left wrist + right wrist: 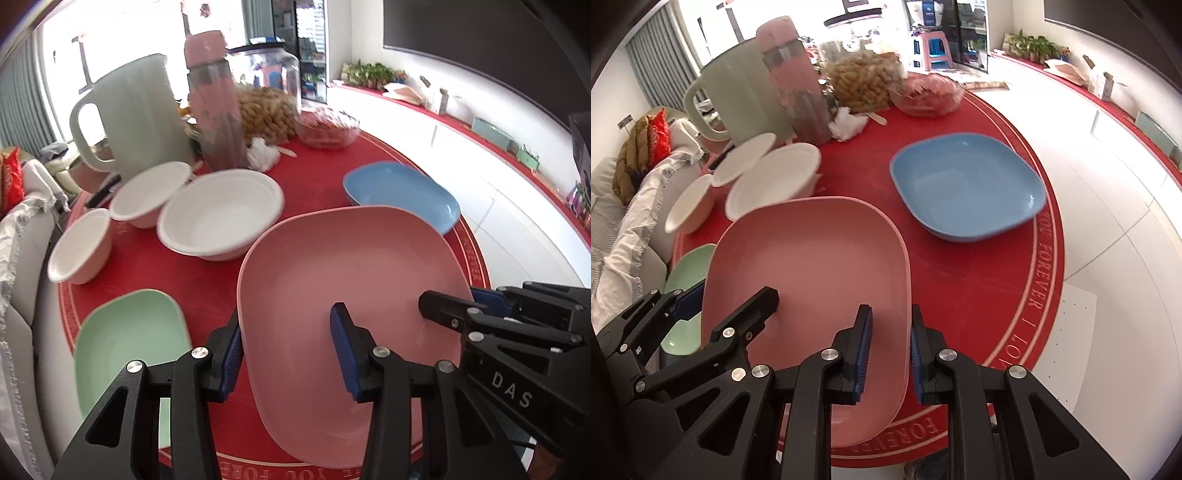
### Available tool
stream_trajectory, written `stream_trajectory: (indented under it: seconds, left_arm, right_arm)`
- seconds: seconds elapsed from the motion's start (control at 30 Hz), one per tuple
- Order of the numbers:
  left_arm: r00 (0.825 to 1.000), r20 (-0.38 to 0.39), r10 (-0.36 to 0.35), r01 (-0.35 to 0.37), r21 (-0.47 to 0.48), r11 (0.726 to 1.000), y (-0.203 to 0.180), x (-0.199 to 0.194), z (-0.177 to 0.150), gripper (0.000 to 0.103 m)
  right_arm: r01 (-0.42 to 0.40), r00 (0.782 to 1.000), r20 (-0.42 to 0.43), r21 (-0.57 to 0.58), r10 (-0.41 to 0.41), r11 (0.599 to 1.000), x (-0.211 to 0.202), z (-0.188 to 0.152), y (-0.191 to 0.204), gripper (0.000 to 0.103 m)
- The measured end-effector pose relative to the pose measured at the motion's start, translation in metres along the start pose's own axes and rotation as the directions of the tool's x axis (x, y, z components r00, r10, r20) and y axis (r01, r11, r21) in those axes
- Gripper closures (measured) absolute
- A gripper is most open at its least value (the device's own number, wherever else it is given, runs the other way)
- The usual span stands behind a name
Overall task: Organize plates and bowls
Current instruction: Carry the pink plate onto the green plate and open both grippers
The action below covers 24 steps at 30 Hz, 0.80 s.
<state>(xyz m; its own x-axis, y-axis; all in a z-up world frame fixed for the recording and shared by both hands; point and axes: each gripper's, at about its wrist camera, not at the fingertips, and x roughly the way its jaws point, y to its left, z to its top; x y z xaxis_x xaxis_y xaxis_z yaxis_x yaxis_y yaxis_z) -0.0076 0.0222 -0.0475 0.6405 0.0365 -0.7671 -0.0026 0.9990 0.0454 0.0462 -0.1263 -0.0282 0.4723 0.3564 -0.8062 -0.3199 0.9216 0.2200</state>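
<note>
Holding pink plate (809, 273) by opposite rims: right gripper (888, 354) nearly closed, left gripper (288, 354) partly open, both clamped. Lift level, stack it onto blue plate (967, 188).

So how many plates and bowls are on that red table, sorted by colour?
Pink square plastic plate: 1
Blue square plastic plate: 1
Green square plastic plate: 1
White round bowls, large, middle and small: 3
Total: 6
</note>
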Motion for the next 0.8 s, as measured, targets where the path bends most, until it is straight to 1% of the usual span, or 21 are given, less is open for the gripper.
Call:
stream_trajectory:
  seconds: [0.07, 0.23, 0.4, 0.6, 0.73, 0.8]
  left_arm:
    - [1.000, 0.014, 0.004, -0.004, -0.016, 1.000, 0.009, -0.005, 0.001, 0.055]
    - [0.998, 0.050, 0.030, -0.027, -0.068, 0.997, 0.044, -0.021, -0.002, 0.055]
    - [0.994, 0.071, 0.086, -0.076, -0.139, 0.987, 0.087, -0.031, -0.008, 0.055]
    - [0.987, 0.068, 0.145, -0.127, -0.211, 0.969, 0.136, -0.037, -0.020, 0.055]
    - [0.984, 0.044, 0.174, -0.158, -0.250, 0.955, 0.159, -0.037, -0.035, 0.055]
    - [0.984, 0.025, 0.175, -0.162, -0.267, 0.950, 0.168, -0.033, -0.042, 0.055]
  right_arm:
    - [-0.008, 1.000, 0.005, -0.012, 0.008, 1.000, -0.002, 0.003, 0.010, 0.082]
    - [-0.039, 0.999, 0.003, -0.053, 0.039, 0.998, -0.001, 0.012, 0.043, 0.082]
    - [-0.073, 0.997, -0.003, -0.131, 0.074, 0.989, 0.007, 0.021, 0.090, 0.082]
    - [-0.147, 0.989, -0.055, -0.181, 0.139, 0.972, 0.028, 0.025, 0.139, 0.082]
    - [-0.168, 0.984, -0.087, -0.212, 0.153, 0.963, 0.043, 0.025, 0.164, 0.082]
    - [-0.172, 0.983, -0.105, -0.222, 0.152, 0.960, 0.050, 0.023, 0.173, 0.082]
